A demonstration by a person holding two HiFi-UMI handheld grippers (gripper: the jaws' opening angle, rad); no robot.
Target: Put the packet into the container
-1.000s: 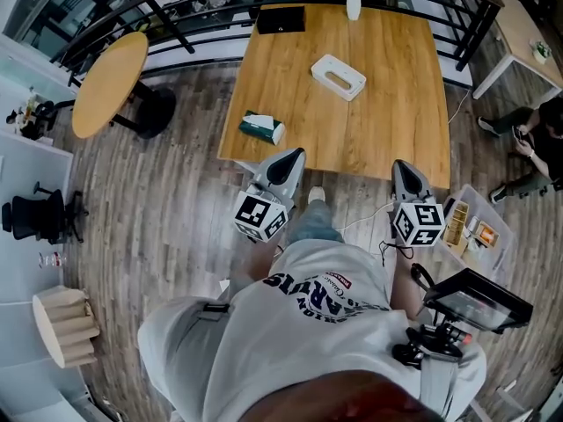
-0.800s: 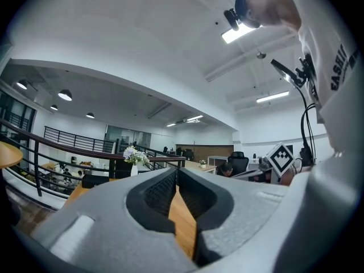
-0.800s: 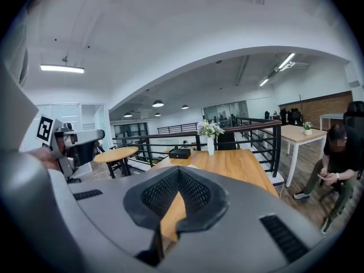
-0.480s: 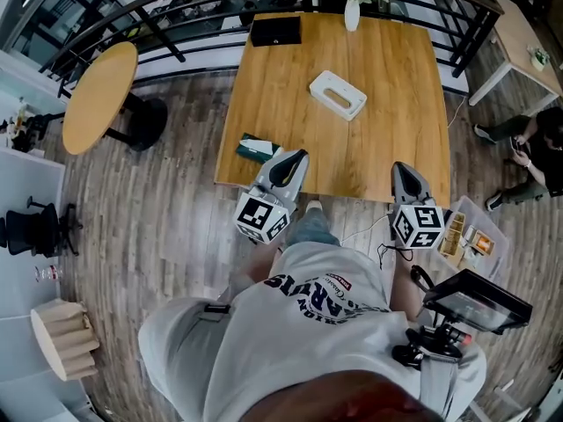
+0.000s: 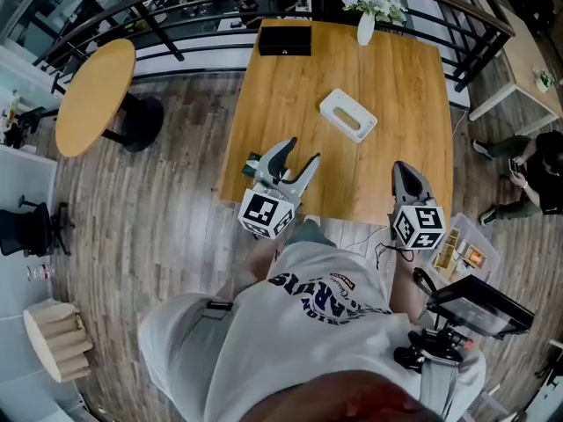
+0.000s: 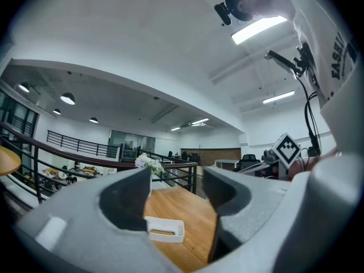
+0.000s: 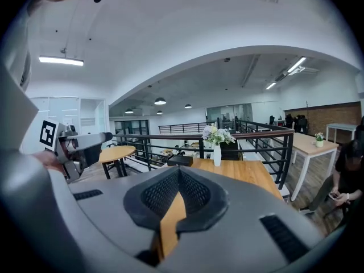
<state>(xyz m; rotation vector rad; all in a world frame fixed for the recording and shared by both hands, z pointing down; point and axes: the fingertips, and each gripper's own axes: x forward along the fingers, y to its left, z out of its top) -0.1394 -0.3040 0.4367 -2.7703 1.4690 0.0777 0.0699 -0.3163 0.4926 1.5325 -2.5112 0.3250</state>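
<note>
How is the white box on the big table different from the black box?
The white container is pale and has a long slot in its top. The black box is dark, and no opening shows on it. The white container lies askew near the middle of the wooden table, while the black box sits square at the far edge, near the vase. Both are low, rectangular and rest on that table.

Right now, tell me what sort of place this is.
Probably an open-plan office mezzanine: a black railing edges the floor, a wooden table carries a flower vase, and strip lights run overhead.
</note>
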